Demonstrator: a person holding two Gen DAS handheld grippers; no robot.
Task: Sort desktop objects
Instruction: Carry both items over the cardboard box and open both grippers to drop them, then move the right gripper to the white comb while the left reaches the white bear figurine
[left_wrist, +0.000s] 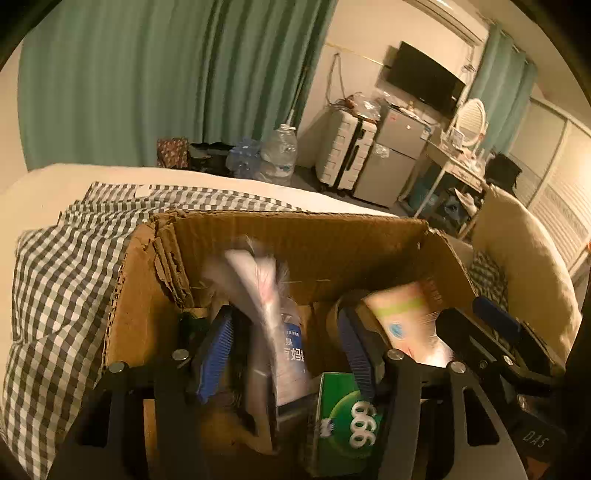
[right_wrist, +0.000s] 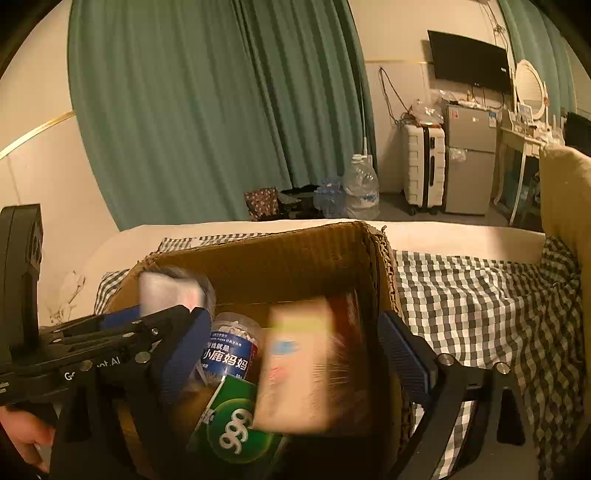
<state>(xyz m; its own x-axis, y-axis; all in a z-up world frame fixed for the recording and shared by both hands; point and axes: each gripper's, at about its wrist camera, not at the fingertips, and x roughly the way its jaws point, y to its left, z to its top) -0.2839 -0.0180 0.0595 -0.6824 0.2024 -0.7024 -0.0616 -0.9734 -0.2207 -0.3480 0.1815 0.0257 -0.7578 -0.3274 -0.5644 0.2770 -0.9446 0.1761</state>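
An open cardboard box (left_wrist: 317, 236) (right_wrist: 280, 254) sits on a bed. Inside lie a green "999" box (left_wrist: 347, 424) (right_wrist: 236, 424), a clear tub with a blue label (left_wrist: 291, 347) (right_wrist: 231, 350), a white packet (left_wrist: 255, 280) (right_wrist: 170, 291) and a pink tissue pack (left_wrist: 406, 317) (right_wrist: 310, 365). Both packs are blurred by motion. My left gripper (left_wrist: 284, 350) is open over the box, with the white packet between its blue pads, untouched. My right gripper (right_wrist: 295, 354) is open, with the pink tissue pack loose between its pads. The right gripper also shows in the left wrist view (left_wrist: 491, 332).
The box rests on a grey checked sheet (left_wrist: 59, 280) (right_wrist: 480, 295). A tan pillow (left_wrist: 524, 273) (right_wrist: 565, 206) lies to the right. Beyond the bed are green curtains, water bottles (right_wrist: 360, 188), a white suitcase (left_wrist: 343, 147), a small fridge and a desk.
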